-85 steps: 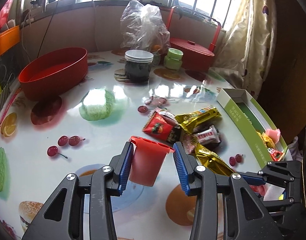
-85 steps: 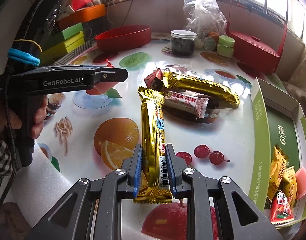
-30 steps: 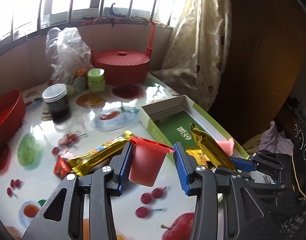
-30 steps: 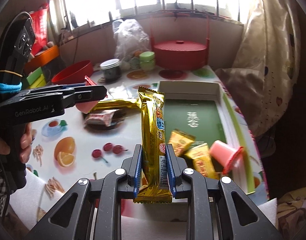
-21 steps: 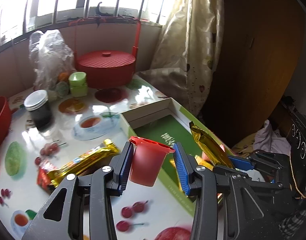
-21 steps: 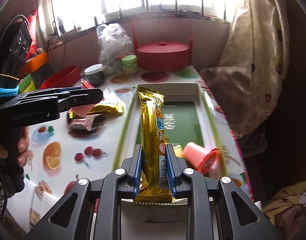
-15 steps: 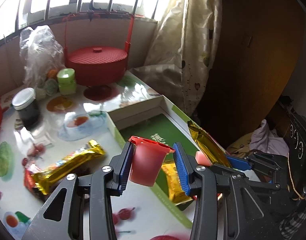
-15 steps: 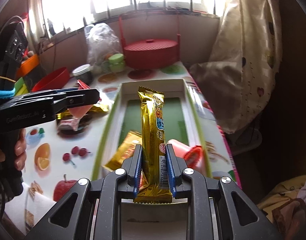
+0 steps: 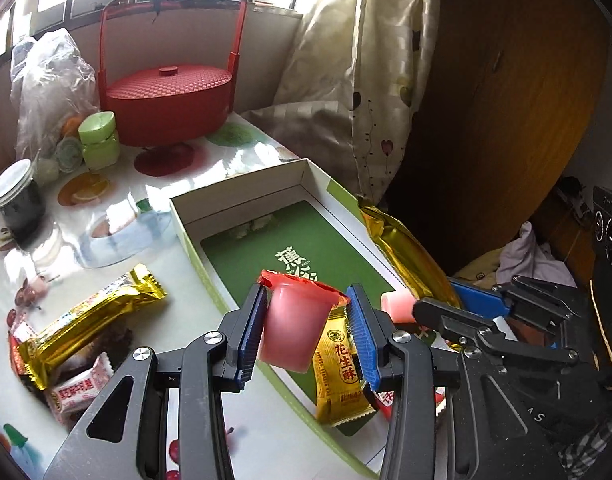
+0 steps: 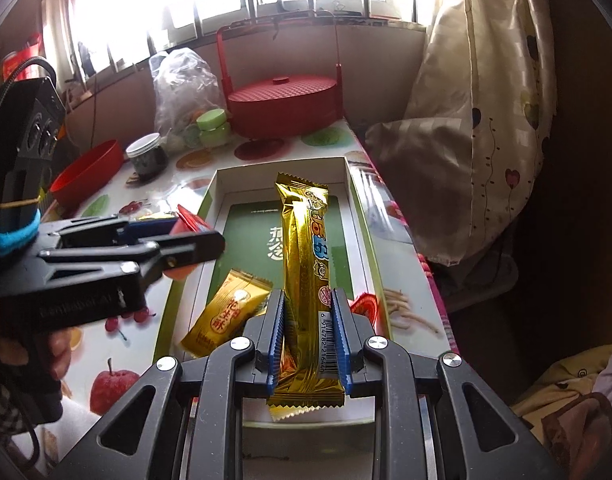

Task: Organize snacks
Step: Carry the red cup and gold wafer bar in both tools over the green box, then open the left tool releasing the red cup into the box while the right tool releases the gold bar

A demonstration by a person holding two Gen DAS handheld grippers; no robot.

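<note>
Left gripper (image 9: 306, 328) is clamped on a pink jelly cup (image 9: 292, 326) with a red foil lid, jaws partway apart around it, hanging over the near left edge of the green box (image 9: 242, 200). Right gripper (image 10: 307, 332) is squeezed nearly closed on a long gold snack bar (image 10: 306, 264), holding it up over the near end of the box. Inside the box, near end: a yellow packet (image 10: 226, 312) and another pink cup (image 9: 397, 306). Left of the box on the fruit-print table (image 9: 146, 188) there's a second gold bar (image 9: 90, 316) plus a small pink-white wrapped candy (image 9: 80, 388). Beyond the box sits a red lidded basket (image 9: 168, 104), with a green jar (image 9: 98, 142) and a dark jar (image 9: 16, 200) to its left.
</note>
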